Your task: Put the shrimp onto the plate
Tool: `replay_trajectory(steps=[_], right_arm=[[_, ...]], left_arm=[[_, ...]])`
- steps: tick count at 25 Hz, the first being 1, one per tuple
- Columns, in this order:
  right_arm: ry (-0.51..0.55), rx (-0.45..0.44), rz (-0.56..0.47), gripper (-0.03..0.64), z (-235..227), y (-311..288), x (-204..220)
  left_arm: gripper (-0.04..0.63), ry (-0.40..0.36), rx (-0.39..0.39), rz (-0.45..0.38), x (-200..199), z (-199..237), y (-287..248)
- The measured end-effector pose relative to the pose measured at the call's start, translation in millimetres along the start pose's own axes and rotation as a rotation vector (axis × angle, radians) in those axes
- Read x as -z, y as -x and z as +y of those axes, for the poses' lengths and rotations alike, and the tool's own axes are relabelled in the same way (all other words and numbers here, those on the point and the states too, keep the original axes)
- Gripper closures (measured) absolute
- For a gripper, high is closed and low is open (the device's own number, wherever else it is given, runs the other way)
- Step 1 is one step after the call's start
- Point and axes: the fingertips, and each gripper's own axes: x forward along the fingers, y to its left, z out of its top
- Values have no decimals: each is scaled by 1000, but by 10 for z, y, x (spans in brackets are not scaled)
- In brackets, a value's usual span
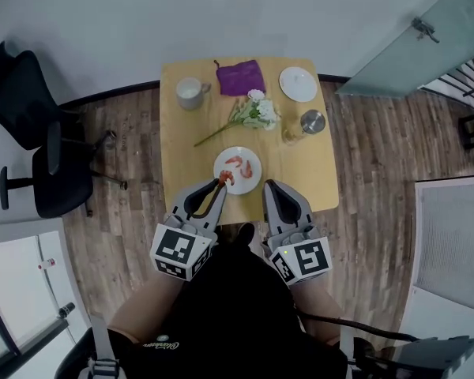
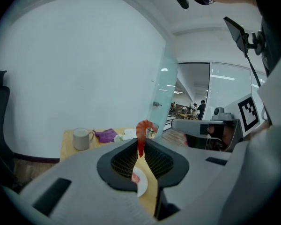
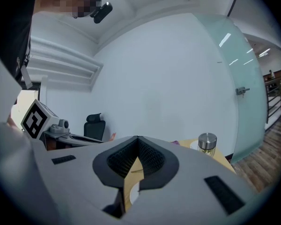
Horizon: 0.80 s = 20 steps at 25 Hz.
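Small wooden table, white plate near its front edge, plated shrimp lying on it. Left gripper is clamped on the held shrimp, curled end up, over the plate's near-left rim. Best to move it further inside the rim before letting go, clear of the plated shrimp. Right gripper has its jaws together, empty, just right of the plate. Flowers lie beyond the plate, leaving its near side open.

Soft, even indoor light, bright in the head view, with only faint shadows on the surface. Both gripper views are dimmer and strongly fisheye, the wall bowed and the corners vignetted black. In the left gripper view the shrimp is crisp; ceiling lights glare beyond the glass
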Motion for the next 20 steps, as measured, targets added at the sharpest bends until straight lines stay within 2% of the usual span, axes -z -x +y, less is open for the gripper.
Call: replay_trajectory(steps=[4, 9, 20], right_arm=[[-12, -3, 15, 615, -24, -30, 108], [-23, -5, 24, 615, -32, -29, 147], [-46, 20, 29, 615, -176, -5, 183]], left_arm=[[546, -3, -3, 22, 114, 23, -45], [546, -51, 1, 70, 222, 23, -112], [546, -269, 17, 348, 985, 117, -467]])
